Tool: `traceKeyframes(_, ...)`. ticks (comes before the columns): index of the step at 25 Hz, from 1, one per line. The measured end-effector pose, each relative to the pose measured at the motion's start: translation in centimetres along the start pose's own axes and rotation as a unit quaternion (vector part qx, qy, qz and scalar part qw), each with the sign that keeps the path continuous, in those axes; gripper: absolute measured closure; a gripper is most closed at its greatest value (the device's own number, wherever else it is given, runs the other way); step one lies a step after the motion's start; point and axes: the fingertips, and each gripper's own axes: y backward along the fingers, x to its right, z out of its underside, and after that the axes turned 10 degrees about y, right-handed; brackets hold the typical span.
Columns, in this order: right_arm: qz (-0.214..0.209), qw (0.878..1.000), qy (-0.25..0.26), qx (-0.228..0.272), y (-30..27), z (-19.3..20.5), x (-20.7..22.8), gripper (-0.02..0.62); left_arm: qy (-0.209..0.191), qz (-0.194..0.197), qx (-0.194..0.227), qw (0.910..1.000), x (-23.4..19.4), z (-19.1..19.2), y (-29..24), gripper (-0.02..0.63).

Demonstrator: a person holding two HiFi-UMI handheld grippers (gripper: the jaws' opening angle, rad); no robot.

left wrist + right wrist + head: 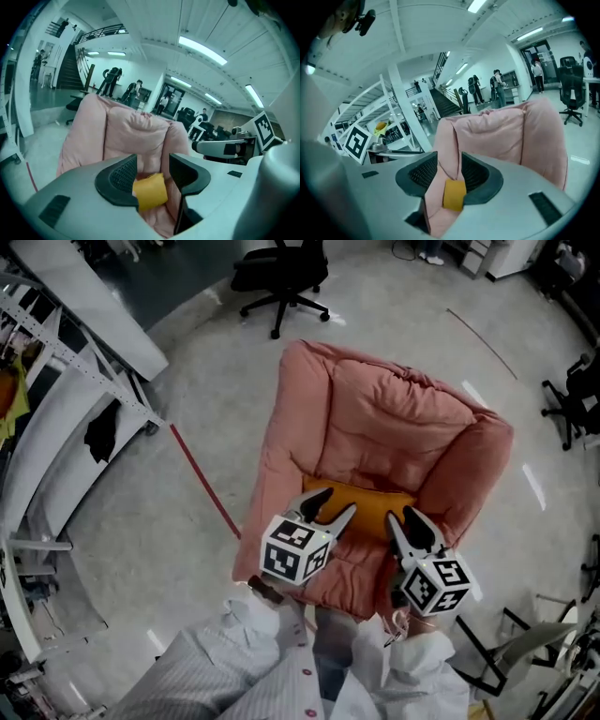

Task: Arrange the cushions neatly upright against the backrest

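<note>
- On the seat of the pink armchair [394, 409], the orange cushion [367, 505] sat low against the foot of the backrest.
- Over the armchair's front edge hung both tongs: the left gripper [330, 510] aimed at the cushion's left end, the right gripper [403, 521] at its right end.
- Both were released, with the jaws apart and nothing gripped. The cushion showed only through each gap, well beyond the tips.
- The armchair was puffy, creased quilted fabric with fat rounded arms. The cushion was smooth and rectangular, and the jaw pads were dark and ribbed.
- Around the armchair lay a pale grey floor [206, 399], with a red line [202, 479] to its left and a black office chair [281, 277] behind it.
- Beyond stretched a big hall with strip lights and a staircase.
</note>
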Motion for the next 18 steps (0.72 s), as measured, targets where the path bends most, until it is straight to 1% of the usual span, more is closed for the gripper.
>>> traceKeyframes(4, -0.012, 0.998, 0.039, 0.051, 2.7, -5.8, -2.7, 0.469, -0.018, 0.04, 0.047, 0.9979, 4.2, -4.7, 3.0, 0.387)
traceKeyframes(6, -0.019, 0.995, 0.057, 0.076, 4.2, -8.1, -4.2, 0.485, -0.028, 0.068, 0.067, 0.995, 6.6, -6.2, 4.6, 0.399)
traceKeyframes(8, -0.027, 0.992, 0.069, 0.099, 6.0, -9.9, -5.6, 0.515, -0.035, 0.094, 0.084, 0.9914, 8.9, -7.1, 6.2, 0.413)
traceKeyframes(11, -0.036, 0.988, 0.084, 0.124, 8.3, -12.0, -7.6, 0.546, -0.053, 0.116, 0.101, 0.9866, 11.6, -8.2, 8.2, 0.471)
traceKeyframes(12, -0.036, 0.987, 0.092, 0.129, 8.9, -12.5, -8.1, 0.553, -0.06, 0.12, 0.107, 0.9851, 12.4, -8.5, 8.8, 0.501)
traceKeyframes(15, -0.038, 0.983, 0.109, 0.141, 10.5, -13.8, -9.6, 0.569, -0.072, 0.137, 0.122, 0.9804, 14.5, -9.3, 10.6, 0.563)
traceKeyframes(18, -0.046, 0.981, 0.1, 0.158, 11.7, -15.0, -10.9, 0.576, -0.086, 0.151, 0.133, 0.9758, 16.0, -10.1, 12.3, 0.583)
